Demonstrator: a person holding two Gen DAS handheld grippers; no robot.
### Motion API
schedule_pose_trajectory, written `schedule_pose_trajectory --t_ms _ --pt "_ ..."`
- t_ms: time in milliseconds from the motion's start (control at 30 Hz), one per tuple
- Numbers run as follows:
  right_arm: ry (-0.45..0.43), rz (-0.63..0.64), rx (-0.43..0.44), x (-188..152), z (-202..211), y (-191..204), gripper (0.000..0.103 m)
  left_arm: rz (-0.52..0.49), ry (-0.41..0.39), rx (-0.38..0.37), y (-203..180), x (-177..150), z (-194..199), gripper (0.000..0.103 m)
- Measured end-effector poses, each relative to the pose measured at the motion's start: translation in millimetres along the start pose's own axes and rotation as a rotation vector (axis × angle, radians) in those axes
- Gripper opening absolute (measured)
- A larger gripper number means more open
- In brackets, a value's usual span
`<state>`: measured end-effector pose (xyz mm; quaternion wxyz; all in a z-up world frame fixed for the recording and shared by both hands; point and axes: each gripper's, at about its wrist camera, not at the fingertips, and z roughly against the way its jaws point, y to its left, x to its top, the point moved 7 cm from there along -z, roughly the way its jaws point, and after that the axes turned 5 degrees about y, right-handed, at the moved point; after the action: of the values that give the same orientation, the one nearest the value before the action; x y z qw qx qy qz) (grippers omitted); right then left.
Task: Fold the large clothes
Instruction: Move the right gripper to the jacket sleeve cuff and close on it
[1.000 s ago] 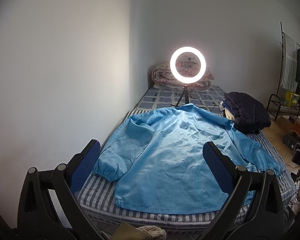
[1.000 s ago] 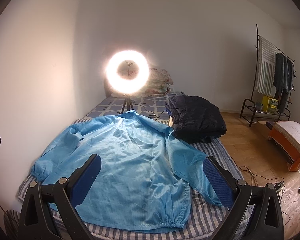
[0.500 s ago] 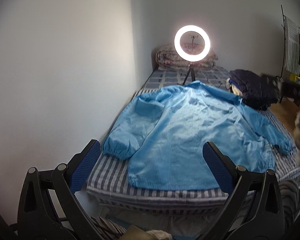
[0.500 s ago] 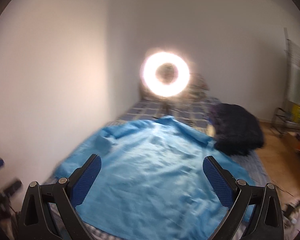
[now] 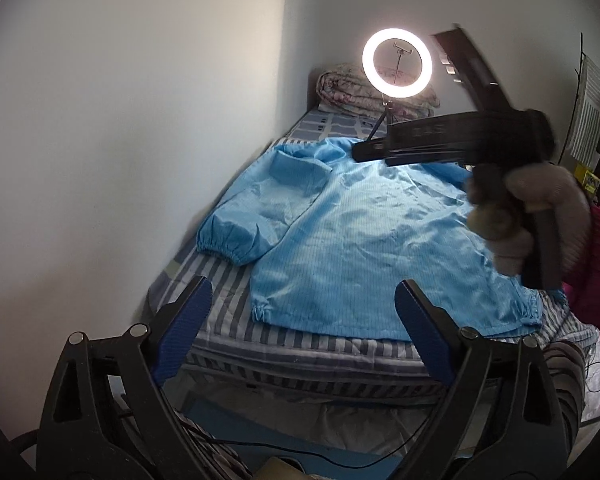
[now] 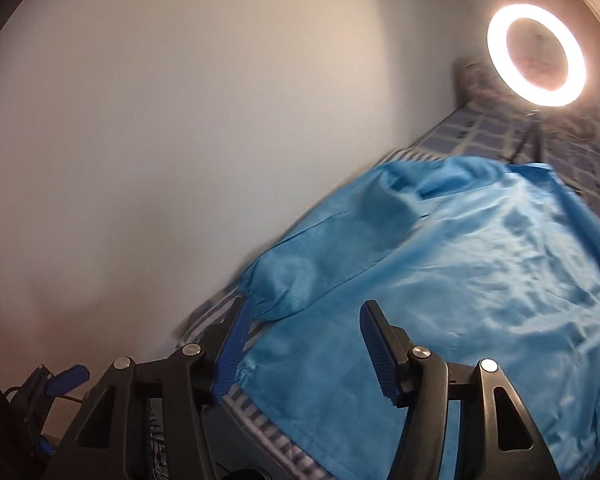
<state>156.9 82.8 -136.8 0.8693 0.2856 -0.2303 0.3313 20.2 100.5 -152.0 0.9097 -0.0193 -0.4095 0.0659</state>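
Note:
A large light-blue jacket (image 5: 364,240) lies spread flat on the striped bed, hem toward me, left sleeve (image 5: 256,216) bent near the wall. It also shows in the right wrist view (image 6: 480,280). My left gripper (image 5: 304,320) is open and empty, back from the bed's near edge. My right gripper (image 6: 304,340) is open and empty, low over the jacket's left cuff and hem corner. In the left wrist view the right gripper's body (image 5: 460,136) and the gloved hand holding it hover above the jacket.
The striped bed (image 5: 300,344) runs along a white wall on the left. A lit ring light (image 5: 397,63) on a tripod stands at the far end, before a folded quilt (image 5: 352,92). A clothes rack (image 5: 596,120) stands at the right.
The right gripper has swung left and down toward the jacket's left cuff, with its fingers closer together. The left gripper has pulled back and lower, so the right hand now crosses its view.

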Motion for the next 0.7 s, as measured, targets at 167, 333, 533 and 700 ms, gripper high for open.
schedule_pose_trajectory --t_ms 167,333,533,700 --pt "0.102 0.118 0.064 9 -57 27 0.060 0.037 0.022 0.023 15 -9 -2 0.093" --pt "0.202 0.228 0.078 4 -108 51 0.060 0.090 0.048 0.043 36 -16 -3 0.092" --pt "0.310 0.357 0.094 -7 -172 86 0.059 0.126 0.077 0.068 52 -26 -7 0.092" --pt "0.336 0.406 0.040 -10 -213 93 0.058 0.137 0.099 0.082 61 -31 -9 0.092"
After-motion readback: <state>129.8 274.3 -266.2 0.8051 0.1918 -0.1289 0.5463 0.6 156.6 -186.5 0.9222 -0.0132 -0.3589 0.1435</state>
